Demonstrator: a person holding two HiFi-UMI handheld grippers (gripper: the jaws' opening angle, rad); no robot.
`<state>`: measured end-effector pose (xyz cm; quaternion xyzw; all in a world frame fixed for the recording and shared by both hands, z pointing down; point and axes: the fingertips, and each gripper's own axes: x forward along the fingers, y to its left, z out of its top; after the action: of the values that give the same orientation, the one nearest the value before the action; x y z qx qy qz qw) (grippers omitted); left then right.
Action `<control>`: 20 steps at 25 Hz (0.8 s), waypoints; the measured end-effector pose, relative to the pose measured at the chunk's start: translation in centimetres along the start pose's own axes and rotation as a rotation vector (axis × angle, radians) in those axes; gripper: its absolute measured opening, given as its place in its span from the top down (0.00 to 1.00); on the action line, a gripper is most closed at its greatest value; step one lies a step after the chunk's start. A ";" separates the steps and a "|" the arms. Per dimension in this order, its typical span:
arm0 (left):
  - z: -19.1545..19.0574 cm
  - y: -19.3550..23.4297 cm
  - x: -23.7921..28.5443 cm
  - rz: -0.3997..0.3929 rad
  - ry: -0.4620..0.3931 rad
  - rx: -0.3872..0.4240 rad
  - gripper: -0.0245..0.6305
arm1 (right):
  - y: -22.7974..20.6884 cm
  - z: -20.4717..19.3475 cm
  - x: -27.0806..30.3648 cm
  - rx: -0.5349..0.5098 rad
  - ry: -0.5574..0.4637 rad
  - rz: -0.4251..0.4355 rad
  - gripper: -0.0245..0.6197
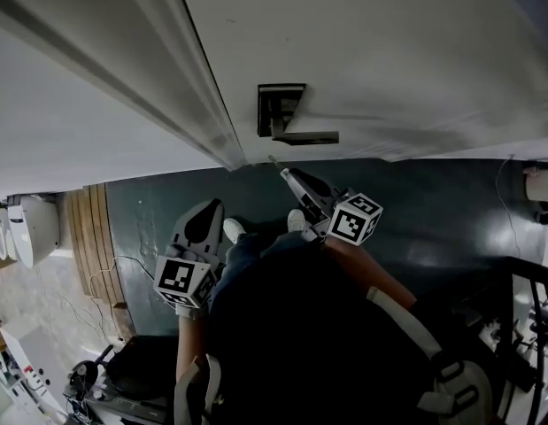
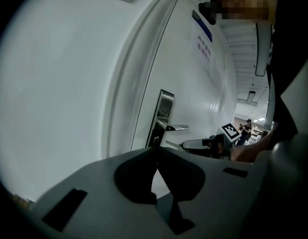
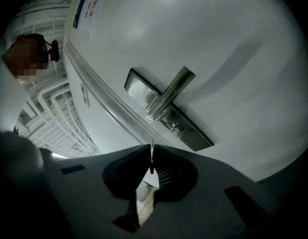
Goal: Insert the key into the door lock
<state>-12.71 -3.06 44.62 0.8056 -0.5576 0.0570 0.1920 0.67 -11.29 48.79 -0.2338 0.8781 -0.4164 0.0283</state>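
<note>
The door lock is a dark metal plate (image 1: 275, 111) with a lever handle (image 1: 307, 137) on the white door (image 1: 389, 51). In the right gripper view the plate (image 3: 168, 116) shows a small keyhole (image 3: 177, 128) below the lever (image 3: 171, 91). My right gripper (image 3: 152, 158) is shut on a thin key (image 3: 152, 152), whose blade points at the door a short way under the keyhole, apart from it. From above, that gripper (image 1: 287, 173) sits just below the handle. My left gripper (image 1: 203, 224) hangs lower left, shut and empty (image 2: 156, 152).
The white door frame (image 1: 189, 87) and wall (image 1: 70, 140) run left of the lock. Dark floor (image 1: 433, 211) lies below, with wooden boards (image 1: 88, 228), cables and equipment at the left, and a black railing (image 1: 530, 326) at the right. The person's shoes (image 1: 234, 230) stand near the door.
</note>
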 end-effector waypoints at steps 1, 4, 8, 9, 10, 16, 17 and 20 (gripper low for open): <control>-0.1 0.5 -0.3 -0.009 0.003 -0.009 0.95 | -0.1 -0.2 0.3 0.028 -0.019 -0.012 0.91; -0.3 2.0 -1.2 -0.035 0.016 -0.008 0.95 | -0.3 -0.9 1.0 0.113 -0.083 -0.049 0.91; -0.8 3.5 -1.8 -0.081 0.041 0.047 0.95 | -0.8 -1.4 2.0 0.184 -0.170 -0.081 0.91; -0.8 3.9 -1.9 -0.092 0.042 0.057 0.95 | -1.0 -1.4 2.2 0.197 -0.190 -0.091 0.91; -0.8 4.2 -2.1 -0.102 0.041 0.064 0.95 | -1.0 -1.4 2.4 0.208 -0.211 -0.098 0.91; -1.6 5.3 -3.0 -0.145 0.065 0.067 0.95 | -1.4 -1.3 2.6 0.308 -0.337 -0.120 0.91; -1.6 5.3 -3.1 -0.153 0.064 0.071 0.95 | -1.6 -1.3 2.7 0.325 -0.354 -0.120 0.91; -1.9 5.8 -3.1 -0.166 0.076 0.085 0.95 | -2.4 -1.5 2.8 0.389 -0.401 -0.128 0.91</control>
<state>-18.98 -1.37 46.80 0.8536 -0.4785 0.0951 0.1827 -1.29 -12.71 51.99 -0.3567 0.7420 -0.5235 0.2193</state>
